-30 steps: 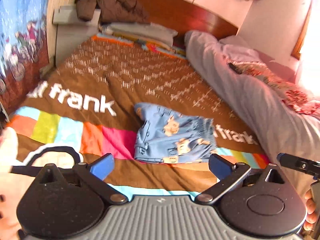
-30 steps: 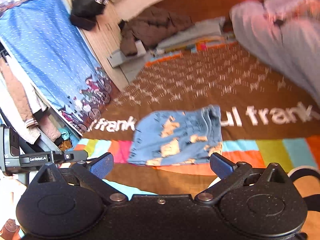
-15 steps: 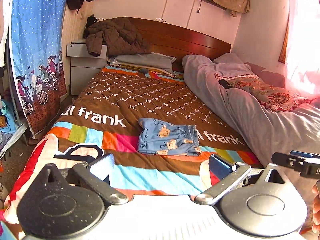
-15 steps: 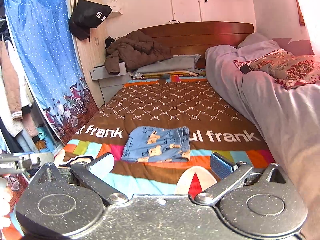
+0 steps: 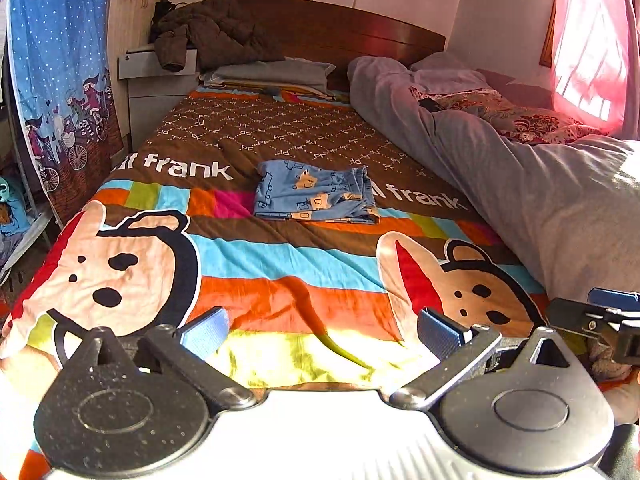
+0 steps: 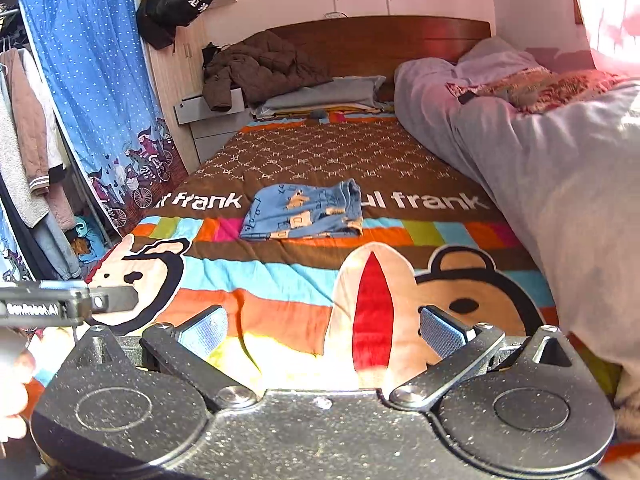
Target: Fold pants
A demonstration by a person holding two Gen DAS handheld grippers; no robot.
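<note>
Small blue pants (image 5: 314,196) with orange cartoon prints lie folded into a compact rectangle on the striped bedspread (image 5: 288,264), mid-bed between the white "frank" letters. The right wrist view shows the same folded pants (image 6: 304,212). My left gripper (image 5: 322,332) hovers open over the foot of the bed, far short of the pants, nothing between its blue pads. My right gripper (image 6: 322,332) is likewise open and empty, held back at the bed's foot. Each gripper's tip shows at the edge of the other's view.
A grey duvet (image 5: 500,168) and floral pillow (image 5: 516,116) fill the bed's right side. A brown jacket (image 5: 216,36) lies on the white nightstand by the headboard. A blue curtain (image 6: 92,92) and hanging clothes (image 6: 28,152) stand left of the bed.
Both grippers have pulled back from just above the pants to the foot of the bed, so the pants look smaller and farther. The pants stay folded in place.
</note>
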